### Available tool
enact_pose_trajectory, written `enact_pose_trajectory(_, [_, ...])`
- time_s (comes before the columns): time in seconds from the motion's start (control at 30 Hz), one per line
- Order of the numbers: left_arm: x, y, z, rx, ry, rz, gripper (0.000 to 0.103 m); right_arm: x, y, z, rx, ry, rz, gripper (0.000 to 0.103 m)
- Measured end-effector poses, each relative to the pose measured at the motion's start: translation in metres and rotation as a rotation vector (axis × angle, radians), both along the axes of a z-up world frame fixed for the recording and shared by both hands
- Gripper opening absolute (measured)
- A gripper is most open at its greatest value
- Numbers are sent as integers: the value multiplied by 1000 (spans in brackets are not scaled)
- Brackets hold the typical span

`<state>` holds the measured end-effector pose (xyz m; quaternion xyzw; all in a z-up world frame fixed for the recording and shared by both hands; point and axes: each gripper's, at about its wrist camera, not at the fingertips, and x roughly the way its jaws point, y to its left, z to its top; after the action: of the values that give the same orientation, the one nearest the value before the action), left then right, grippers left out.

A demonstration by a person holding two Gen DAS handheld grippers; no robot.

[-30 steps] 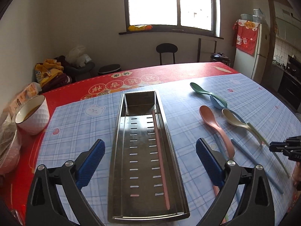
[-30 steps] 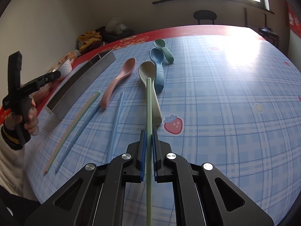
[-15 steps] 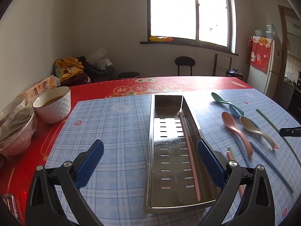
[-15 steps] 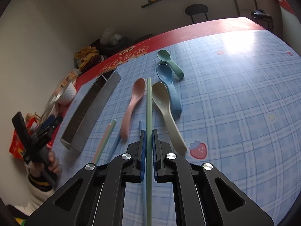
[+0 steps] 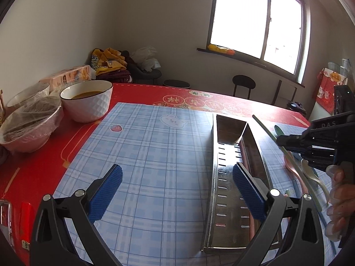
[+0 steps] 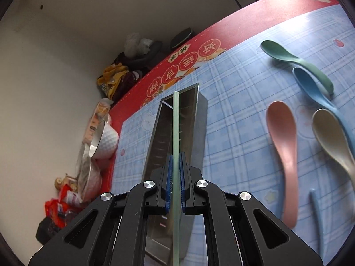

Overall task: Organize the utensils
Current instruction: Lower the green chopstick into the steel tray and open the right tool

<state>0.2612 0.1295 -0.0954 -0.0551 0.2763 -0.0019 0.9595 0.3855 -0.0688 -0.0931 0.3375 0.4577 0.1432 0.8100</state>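
Chopstick lined up over the tray

The right hand-held gripper (image 6: 175,181) is clamped on a green chopstick (image 6: 175,128), its long axis running along the tray (image 6: 200,119) just ahead and below; the left hand-held gripper (image 5: 175,190) stands apart, empty, beside the tray.

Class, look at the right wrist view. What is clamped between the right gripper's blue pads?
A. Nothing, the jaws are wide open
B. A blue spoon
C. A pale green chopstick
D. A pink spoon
C. The right gripper is shut on the pale green chopstick, which runs forward over the metal tray, while the pink spoon and blue spoon lie on the table.
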Motion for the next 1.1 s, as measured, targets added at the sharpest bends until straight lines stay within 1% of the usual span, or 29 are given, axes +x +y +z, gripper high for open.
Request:
enact_pose_trajectory(0.13, [0,1,0,-7,2,4,97,14,19,-13,14,67,-49,6])
enact_pose_trajectory(0.37, [1,-3,-1,6,7,-15,97,21,30,-20,-11,89,-56,8])
enact_pose_trajectory(0.47, [2,-2,-1,0,11,-13,97,19,25,-22,-9,100,-56,8])
enact_pose_trajectory(0.53, [2,-1,-2,-9,11,-10,97,16,22,-20,-15,91,-48,8])
enact_pose_trajectory(0.6, [2,-1,-2,-10,12,-8,97,12,20,-14,-43,59,-20,8])
enact_pose_trajectory(0.67, [2,-2,-2,-8,9,-12,97,6,16,-5,-96,4,23,8])
enact_pose_trajectory(0.83, [0,-6,-1,8,1,-23,97,-25,-4,19,-289,-175,110,9])
enact_pose_trajectory(0.93, [0,-9,-2,19,2,-28,97,-50,-23,29,-418,-266,126,9])
enact_pose_trajectory(1.0, [1,-9,-2,22,4,-29,97,-68,-39,33,-480,-303,124,9])
enact_pose_trajectory(1.1, [2,-6,-3,11,9,-23,97,-95,-66,36,-524,-325,105,9])
